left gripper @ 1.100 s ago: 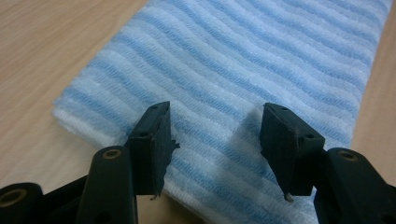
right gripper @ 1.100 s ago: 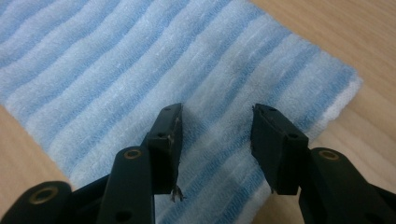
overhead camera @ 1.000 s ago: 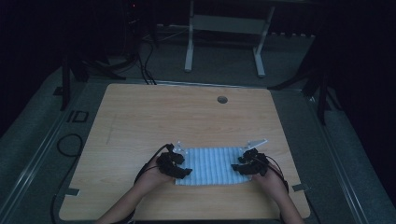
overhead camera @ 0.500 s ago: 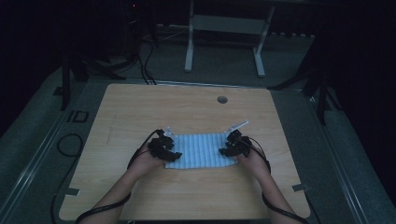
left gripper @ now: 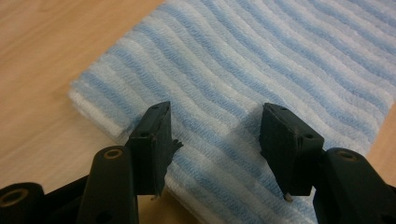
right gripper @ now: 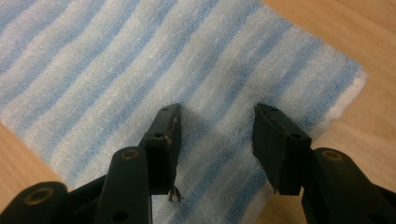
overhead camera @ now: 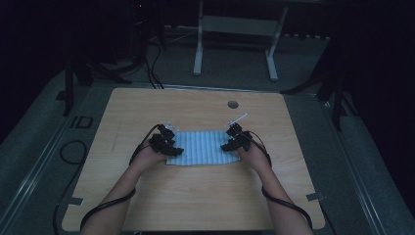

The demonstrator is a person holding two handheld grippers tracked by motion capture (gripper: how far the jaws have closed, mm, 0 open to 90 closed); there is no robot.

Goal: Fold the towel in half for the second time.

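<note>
Folded striped towel [overhead camera: 203,147] lies flat on surface [overhead camera: 195,196]. Left gripper [left gripper: 215,135] and right gripper [right gripper: 215,140] hover over opposite ends, fingers spread, pinching nothing. Likely set to smooth or fold it.

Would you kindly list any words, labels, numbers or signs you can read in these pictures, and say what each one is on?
"ID": large pale letters on the grey floor mat left of the table, in the high view.
The striped blue and white towel carries no label or print that can be made out.
The left gripper and right gripper show no marking on their black jaws.
</note>
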